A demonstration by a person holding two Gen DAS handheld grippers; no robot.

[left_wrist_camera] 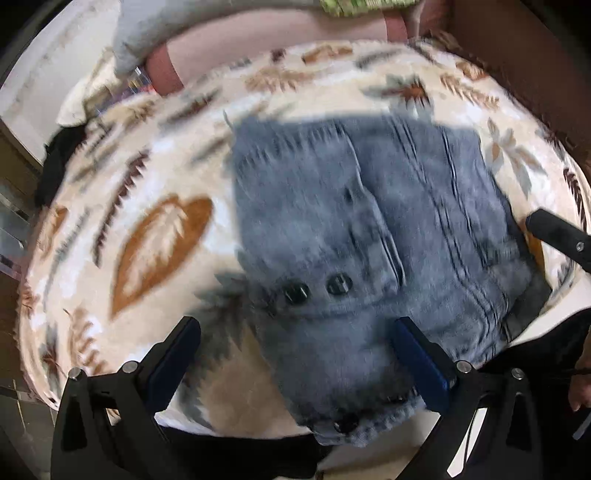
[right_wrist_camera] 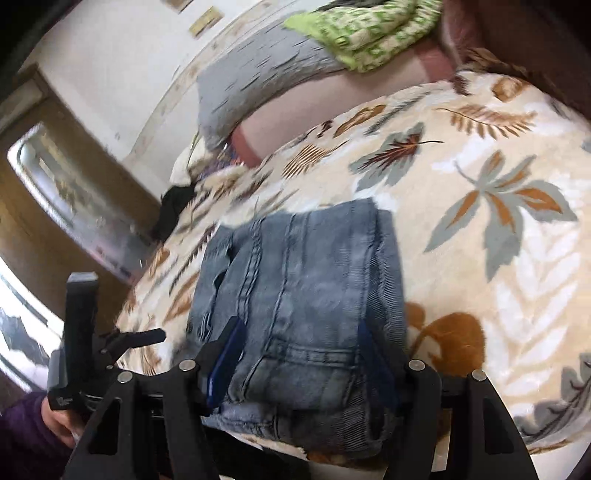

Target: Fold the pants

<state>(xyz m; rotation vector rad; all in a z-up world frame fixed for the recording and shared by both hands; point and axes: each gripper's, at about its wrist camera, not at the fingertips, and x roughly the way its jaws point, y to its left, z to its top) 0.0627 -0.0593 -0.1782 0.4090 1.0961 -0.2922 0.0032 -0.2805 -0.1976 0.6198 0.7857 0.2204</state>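
Observation:
The blue jeans [left_wrist_camera: 369,221] lie folded into a thick rectangle on the leaf-patterned blanket [left_wrist_camera: 155,240], waistband buttons facing up near me. My left gripper [left_wrist_camera: 295,332] hovers open over the near end of the jeans, its blue pads wide apart and pressing on nothing. My right gripper [right_wrist_camera: 299,336] is also open. Its fingers straddle the near end of the jeans [right_wrist_camera: 303,288], and the pads show no pinch on the cloth. One right finger shows at the left wrist view's right edge [left_wrist_camera: 554,232]. The left gripper [right_wrist_camera: 140,336] appears at the lower left of the right wrist view.
The blanket [right_wrist_camera: 498,258] covers a bed. A grey pillow [right_wrist_camera: 258,74] and a green patterned cloth [right_wrist_camera: 369,33] lie at its far end. A black garment [right_wrist_camera: 173,206] hangs off the left edge. A wooden door with glass [right_wrist_camera: 55,184] stands left. A hand [right_wrist_camera: 55,421] holds the left tool.

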